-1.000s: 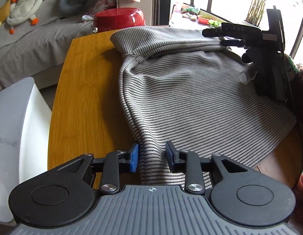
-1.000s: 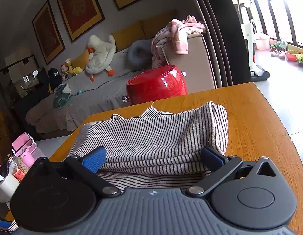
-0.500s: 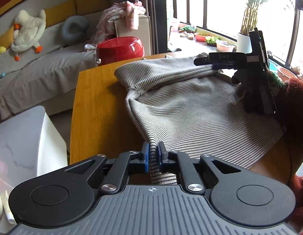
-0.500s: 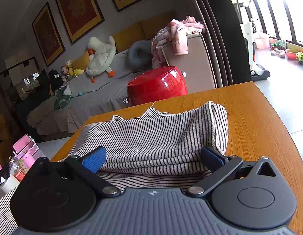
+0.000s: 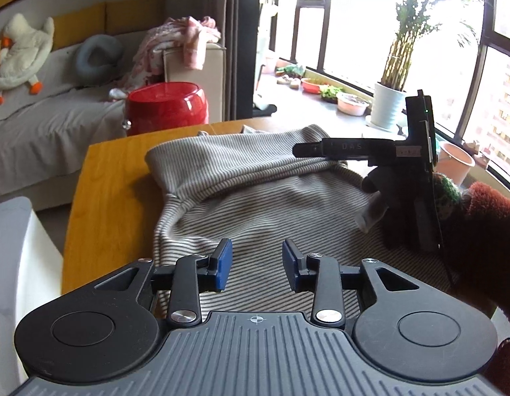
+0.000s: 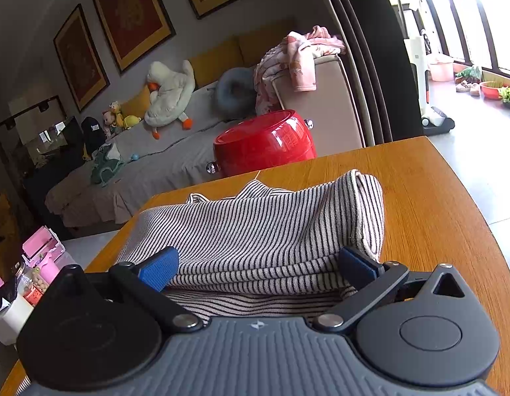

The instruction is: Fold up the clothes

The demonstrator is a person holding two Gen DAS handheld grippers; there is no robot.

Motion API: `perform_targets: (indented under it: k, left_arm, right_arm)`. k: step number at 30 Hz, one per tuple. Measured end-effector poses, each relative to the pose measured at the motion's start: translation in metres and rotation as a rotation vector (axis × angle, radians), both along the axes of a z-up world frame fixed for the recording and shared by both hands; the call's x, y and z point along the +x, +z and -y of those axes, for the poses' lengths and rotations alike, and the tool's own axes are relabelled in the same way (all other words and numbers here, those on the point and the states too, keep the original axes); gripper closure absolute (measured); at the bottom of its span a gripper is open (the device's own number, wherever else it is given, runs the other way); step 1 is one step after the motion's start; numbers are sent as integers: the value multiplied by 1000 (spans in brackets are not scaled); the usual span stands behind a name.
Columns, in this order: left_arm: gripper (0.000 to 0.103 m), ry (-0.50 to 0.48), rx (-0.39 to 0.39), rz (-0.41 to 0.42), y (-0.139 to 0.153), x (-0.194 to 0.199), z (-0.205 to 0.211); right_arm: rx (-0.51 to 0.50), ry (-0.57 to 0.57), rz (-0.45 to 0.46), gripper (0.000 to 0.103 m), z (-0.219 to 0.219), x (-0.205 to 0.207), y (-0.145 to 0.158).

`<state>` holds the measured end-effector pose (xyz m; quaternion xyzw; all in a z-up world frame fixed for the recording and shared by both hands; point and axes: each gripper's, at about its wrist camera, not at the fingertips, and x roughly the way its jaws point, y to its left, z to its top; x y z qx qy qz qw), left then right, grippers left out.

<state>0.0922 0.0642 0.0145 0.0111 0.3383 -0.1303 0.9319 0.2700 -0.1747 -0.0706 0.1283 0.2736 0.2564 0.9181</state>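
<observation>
From the left wrist view, the left claw (image 5: 256,265) hangs with its blue pads spread apart and gripping nothing, just above the grey-and-white striped knit garment (image 5: 255,198) that lies spread on the orange wooden counter (image 5: 103,191). Across the cloth the right claw (image 5: 307,150) reaches over a raised fold. From the right wrist view, the right claw (image 6: 258,269) stands wide, its blue pads either side of the garment's (image 6: 261,227) bunched, stacked folds on the counter (image 6: 436,204), with a glossy red round stool (image 6: 265,143) beyond the far edge.
</observation>
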Motion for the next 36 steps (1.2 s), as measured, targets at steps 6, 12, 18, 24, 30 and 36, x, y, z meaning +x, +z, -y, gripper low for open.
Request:
perform_targets:
  k: [6,12,18,24,30,36]
  left_arm:
    - [50,-35,-43,-36,-20,56,13]
    - [41,24,-86,-13,-37,109,3]
    - [26,46,-162,46,-57,135,-10]
    - [11,-20,-115,96,-65,122,-2]
    - [8,-26,-142,83,-67,123,-4]
    - [7,-18,-159,84,-67,117,-7]
  right_arm:
    - [-39,3,-8,0,-5,0,1]
    - [-56,43,-46,0,-6,1,1]
    - [-91,125,-137,0,-12,-2,2]
    - [-238,151,-127,0,-30,-28,4]
    - [-194,25,86,13,-10,-49,45]
    - [-213,-152,8,54,-1,7,45]
